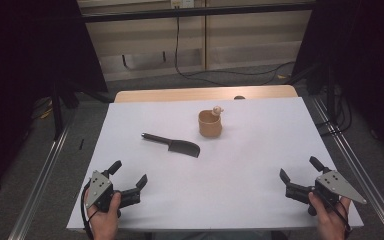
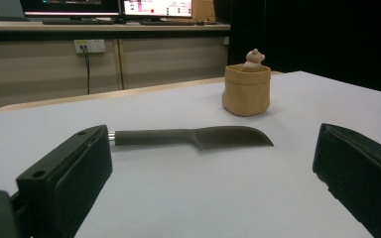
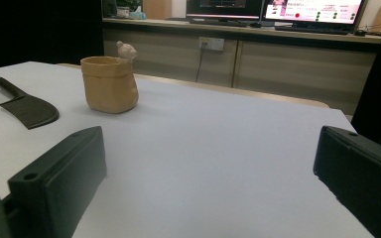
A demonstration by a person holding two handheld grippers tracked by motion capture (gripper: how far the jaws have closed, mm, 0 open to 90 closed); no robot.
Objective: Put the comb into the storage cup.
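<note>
A dark cleaver-shaped knife (image 1: 172, 144) (image 2: 193, 137) (image 3: 26, 106) lies flat near the middle of the white table top (image 1: 240, 170), its handle toward the left. Behind it to the right stands a tan cup (image 1: 210, 123) (image 2: 246, 89) (image 3: 109, 83) with a small animal figure on its rim. My left gripper (image 1: 128, 173) (image 2: 213, 168) rests at the near left corner, open, nothing between its jaws, looking toward the knife. At the near right corner my right gripper (image 1: 299, 167) (image 3: 213, 173) is open and empty too.
A wooden table edge (image 1: 205, 93) runs behind the white sheet. Metal rails (image 1: 45, 170) line both sides of the table. Cables (image 1: 200, 75) lie on the floor beyond. Monitors and a counter (image 2: 104, 20) stand far behind.
</note>
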